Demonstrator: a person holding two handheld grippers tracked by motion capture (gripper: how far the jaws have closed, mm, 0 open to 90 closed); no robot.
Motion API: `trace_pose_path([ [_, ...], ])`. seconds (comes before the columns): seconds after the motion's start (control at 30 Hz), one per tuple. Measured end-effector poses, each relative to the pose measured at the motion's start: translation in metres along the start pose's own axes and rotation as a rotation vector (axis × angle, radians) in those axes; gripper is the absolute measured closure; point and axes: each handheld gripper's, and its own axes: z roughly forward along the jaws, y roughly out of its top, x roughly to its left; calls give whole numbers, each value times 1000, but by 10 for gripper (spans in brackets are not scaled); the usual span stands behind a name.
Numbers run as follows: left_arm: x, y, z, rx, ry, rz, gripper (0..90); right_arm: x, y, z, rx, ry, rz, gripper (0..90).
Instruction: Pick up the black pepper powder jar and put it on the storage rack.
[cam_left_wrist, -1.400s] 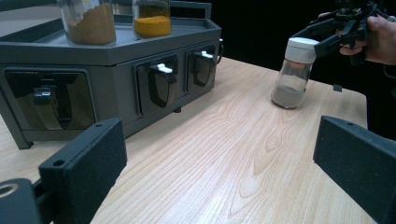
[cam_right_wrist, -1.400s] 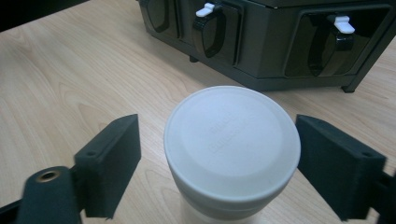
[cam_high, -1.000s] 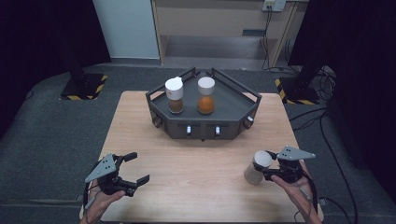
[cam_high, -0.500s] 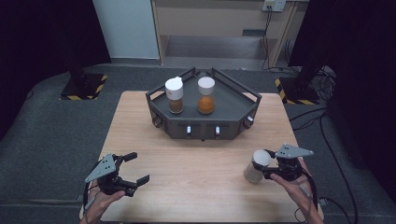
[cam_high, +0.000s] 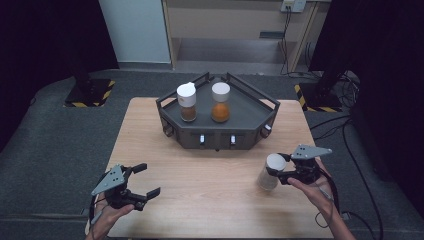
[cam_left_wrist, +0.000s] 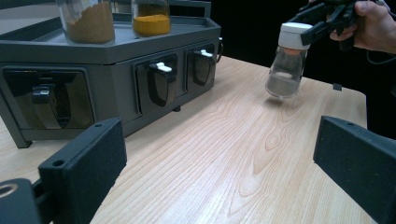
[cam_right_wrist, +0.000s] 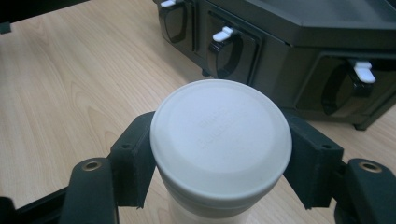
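My right gripper (cam_high: 281, 169) is shut on the white lid of a clear spice jar (cam_high: 270, 172) and holds it just off the table at the right front. The jar (cam_left_wrist: 286, 65) hangs tilted with grey powder in its bottom; its lid (cam_right_wrist: 220, 135) sits clamped between my two black jaws. My left gripper (cam_high: 143, 180) stands open near the table's front left with nothing between its fingers. A dark grey rack (cam_high: 250, 107) at the back middle carries a jar of brown spice (cam_high: 187, 102) and a jar of orange spice (cam_high: 220, 102).
The rack's front faces hold small drawers with white latches (cam_left_wrist: 160, 67). The wooden table (cam_high: 200, 175) lies bare between my two grippers. Dark floor mats surround the table, and a shelf unit stands behind it.
My right gripper has lifted the jar slightly off the table and drifted a little with it. The left gripper has stayed where it was.
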Motion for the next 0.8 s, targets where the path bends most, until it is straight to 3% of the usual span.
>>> trace_pose_path([
  [0.5, 0, 0, 0, 4, -3, 1, 12, -9, 50, 17, 14, 77, -53, 341],
  [0.8, 0, 1, 0, 5, -1, 2, 12, -13, 75, 24, 33, 90, -66, 342],
])
